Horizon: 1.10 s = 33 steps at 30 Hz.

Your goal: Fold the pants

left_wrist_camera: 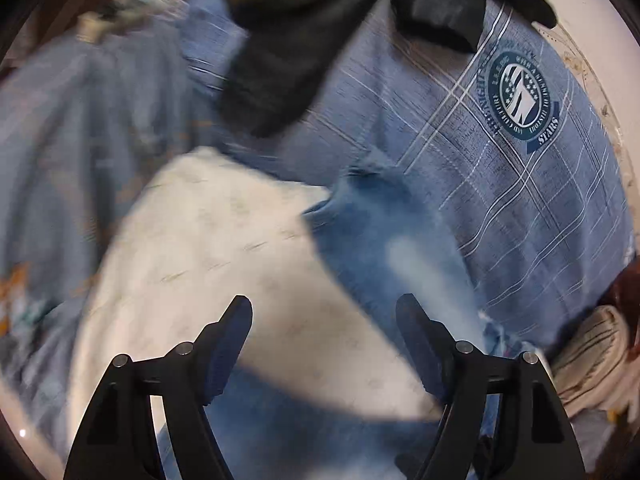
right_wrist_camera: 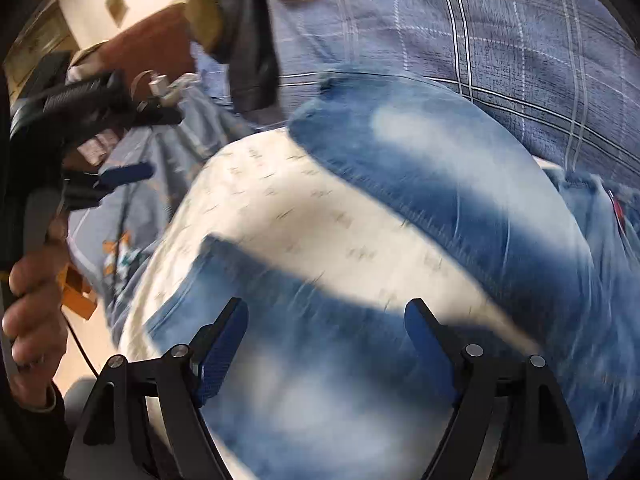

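Lay spread across a white patterned sheet (left_wrist_camera: 224, 248): faded blue jeans (right_wrist_camera: 432, 184), one leg beneath each gripper. Hovered just above the denim with jaws apart and empty: left gripper (left_wrist_camera: 324, 312) and right gripper (right_wrist_camera: 326, 314). Beyond the jeans, a blue plaid shirt (left_wrist_camera: 500, 184) with a round "STARS" emblem (left_wrist_camera: 520, 98), partly under dark cloth (left_wrist_camera: 288, 60).

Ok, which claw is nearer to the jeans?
Right, probably. The right claw hangs directly over the jeans; the left claw sits off to the side, past the white sheet.
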Each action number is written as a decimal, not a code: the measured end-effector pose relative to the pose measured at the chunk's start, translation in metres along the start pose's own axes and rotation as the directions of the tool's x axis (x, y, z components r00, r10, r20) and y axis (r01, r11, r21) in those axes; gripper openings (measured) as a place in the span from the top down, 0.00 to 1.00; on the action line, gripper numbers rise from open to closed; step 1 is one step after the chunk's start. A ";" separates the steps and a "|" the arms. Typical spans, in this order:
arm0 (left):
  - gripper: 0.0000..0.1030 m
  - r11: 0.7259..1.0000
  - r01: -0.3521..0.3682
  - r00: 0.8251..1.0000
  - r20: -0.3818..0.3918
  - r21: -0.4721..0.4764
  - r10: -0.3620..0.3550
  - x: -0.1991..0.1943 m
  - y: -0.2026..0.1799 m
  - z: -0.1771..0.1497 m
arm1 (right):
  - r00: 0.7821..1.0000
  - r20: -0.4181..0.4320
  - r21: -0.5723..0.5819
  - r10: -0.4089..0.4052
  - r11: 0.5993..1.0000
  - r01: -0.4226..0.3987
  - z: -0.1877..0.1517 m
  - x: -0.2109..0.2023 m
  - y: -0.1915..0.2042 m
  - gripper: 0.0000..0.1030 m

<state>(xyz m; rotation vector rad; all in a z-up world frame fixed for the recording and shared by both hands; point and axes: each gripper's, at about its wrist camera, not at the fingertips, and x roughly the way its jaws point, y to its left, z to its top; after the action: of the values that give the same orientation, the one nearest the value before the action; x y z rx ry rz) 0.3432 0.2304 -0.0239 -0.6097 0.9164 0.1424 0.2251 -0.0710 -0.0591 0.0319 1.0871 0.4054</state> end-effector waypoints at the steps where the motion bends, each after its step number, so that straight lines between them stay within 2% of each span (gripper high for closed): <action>1: 0.28 1.000 -0.007 1.000 0.000 0.002 0.007 0.009 0.005 0.003 | 1.000 -0.023 0.032 -0.021 0.999 0.022 0.012 0.013 -0.009 0.20; 3: 0.31 0.995 -0.079 0.993 -0.091 -0.061 0.073 0.042 0.022 0.003 | 0.998 -0.051 0.053 -0.037 0.998 0.040 0.029 0.033 -0.019 0.20; 5: 0.31 0.992 -0.001 0.989 -0.144 -0.130 -0.018 0.061 0.041 0.006 | 0.996 -0.059 0.043 -0.067 0.997 0.069 0.051 0.056 -0.021 0.20; 7: 0.31 0.988 -0.021 0.990 -0.143 -0.154 -0.002 0.071 0.050 0.012 | 0.990 -0.074 0.020 -0.120 0.992 0.121 0.068 0.079 -0.019 0.21; 10: 0.31 0.989 -0.050 0.992 -0.125 -0.138 0.032 0.079 0.062 0.023 | 0.971 -0.134 -0.031 -0.197 0.980 0.194 0.087 0.128 -0.010 0.24; 11: 0.31 0.989 -0.062 0.993 -0.111 -0.133 0.047 0.076 0.064 0.024 | 0.959 -0.157 -0.060 -0.238 0.971 0.231 0.087 0.144 -0.005 0.27; 13: 0.31 0.990 -0.087 0.994 -0.082 -0.113 0.078 0.065 0.069 0.030 | 0.942 -0.133 -0.119 -0.308 0.948 0.294 0.086 0.152 0.007 0.30; 14: 0.31 0.991 -0.099 0.993 -0.066 -0.093 0.093 0.061 0.070 0.035 | 0.945 -0.138 -0.105 -0.295 0.954 0.282 0.087 0.151 0.010 0.52; 15: 0.31 0.991 -0.106 0.993 -0.057 -0.079 0.101 0.049 0.075 0.034 | 0.941 -0.136 -0.094 -0.311 0.949 0.300 0.088 0.147 0.010 0.86; 16: 0.31 0.992 -0.112 0.993 -0.047 -0.066 0.109 0.051 0.075 0.037 | 0.937 -0.140 -0.099 -0.320 0.946 0.309 0.088 0.145 0.011 0.96; 18: 0.31 0.989 -0.130 0.991 -0.042 -0.073 0.128 0.053 0.077 0.036 | 0.944 -0.126 -0.097 -0.306 0.950 0.296 0.082 0.135 0.013 0.96; 19: 0.31 0.989 -0.123 0.991 -0.053 -0.081 0.119 0.057 0.078 0.034 | 0.955 -0.105 -0.090 -0.277 0.959 0.268 0.077 0.125 0.015 0.96; 20: 0.31 0.992 -0.088 0.994 -0.073 -0.089 0.082 0.062 0.077 0.032 | 0.972 -0.071 -0.084 -0.223 0.973 0.217 0.069 0.107 0.020 0.96; 22: 0.30 0.995 -0.010 0.994 -0.111 -0.097 -0.001 0.073 0.074 0.030 | 0.987 -0.032 -0.090 -0.154 0.984 0.151 0.058 0.085 0.026 0.96; 23: 0.29 0.994 0.024 0.991 -0.125 -0.108 -0.038 0.081 0.072 0.028 | 0.991 -0.033 -0.095 -0.132 0.987 0.128 0.050 0.079 0.028 0.95; 25: 0.29 0.989 0.044 0.986 -0.153 -0.138 -0.066 0.098 0.074 0.025 | 0.991 -0.078 -0.079 -0.107 0.992 0.100 0.043 0.085 0.023 0.94; 28: 0.30 0.982 0.034 0.978 -0.197 -0.187 -0.071 0.120 0.081 0.022 | 0.989 -0.129 -0.041 -0.076 0.997 0.072 0.038 0.100 0.009 0.92; 29: 0.30 0.973 0.066 0.974 -0.196 -0.223 -0.111 0.120 0.083 0.021 | 0.991 -0.129 -0.008 -0.048 0.999 0.048 0.037 0.102 0.003 0.89; 31: 0.29 0.964 0.091 0.974 -0.181 -0.251 -0.139 0.119 0.083 0.023 | 0.993 -0.114 0.006 -0.015 1.000 0.016 0.038 0.101 0.000 0.82; 33: 0.28 0.967 0.051 0.980 -0.175 -0.249 -0.096 0.126 0.082 0.023 | 0.994 -0.108 -0.012 0.017 1.000 -0.018 0.036 0.104 -0.001 0.61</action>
<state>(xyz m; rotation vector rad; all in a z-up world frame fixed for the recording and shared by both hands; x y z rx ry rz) 0.4064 0.2935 -0.1468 -0.8961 1.0643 0.1333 0.2976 -0.0306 -0.1307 0.0080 1.1915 0.4340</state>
